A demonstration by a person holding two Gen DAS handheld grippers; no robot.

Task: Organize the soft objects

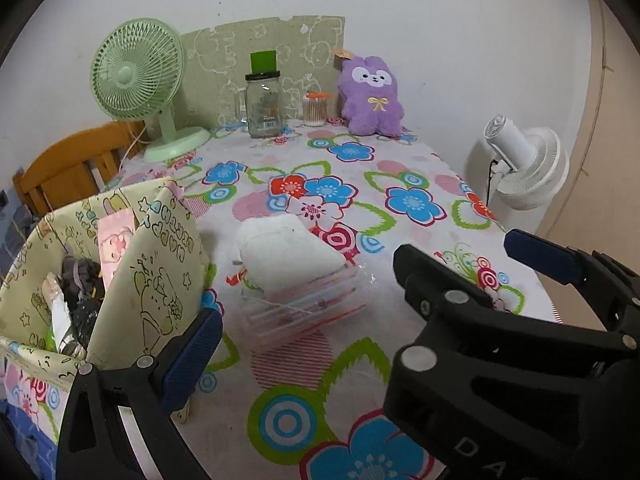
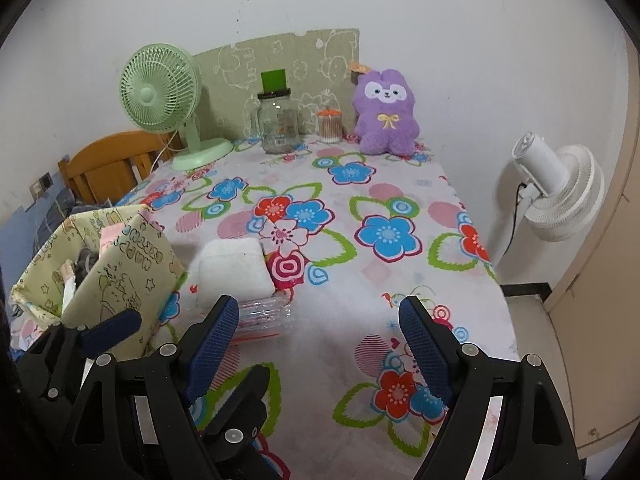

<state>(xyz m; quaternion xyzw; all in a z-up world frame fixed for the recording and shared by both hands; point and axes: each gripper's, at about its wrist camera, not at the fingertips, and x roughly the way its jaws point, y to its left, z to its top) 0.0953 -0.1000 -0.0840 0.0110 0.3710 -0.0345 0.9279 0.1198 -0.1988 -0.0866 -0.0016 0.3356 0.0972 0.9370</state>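
Note:
A white folded towel (image 1: 284,250) lies on a clear plastic pack with red stripes (image 1: 308,312) in the middle of the flowered table; both show in the right wrist view (image 2: 234,270). A purple plush bunny (image 1: 370,96) sits at the table's far edge, also in the right wrist view (image 2: 386,114). A patterned fabric bin (image 1: 132,280) holding soft items stands at the left, also in the right wrist view (image 2: 120,276). My left gripper (image 1: 360,308) is open and empty around the pack's near side. My right gripper (image 2: 320,344) is open and empty, right of the towel.
A green desk fan (image 1: 138,84), a glass jar (image 1: 264,106) and a cotton swab cup (image 1: 315,110) stand at the back by a green board. A white floor fan (image 1: 520,164) is off the table's right edge. A wooden chair (image 1: 68,164) is at left.

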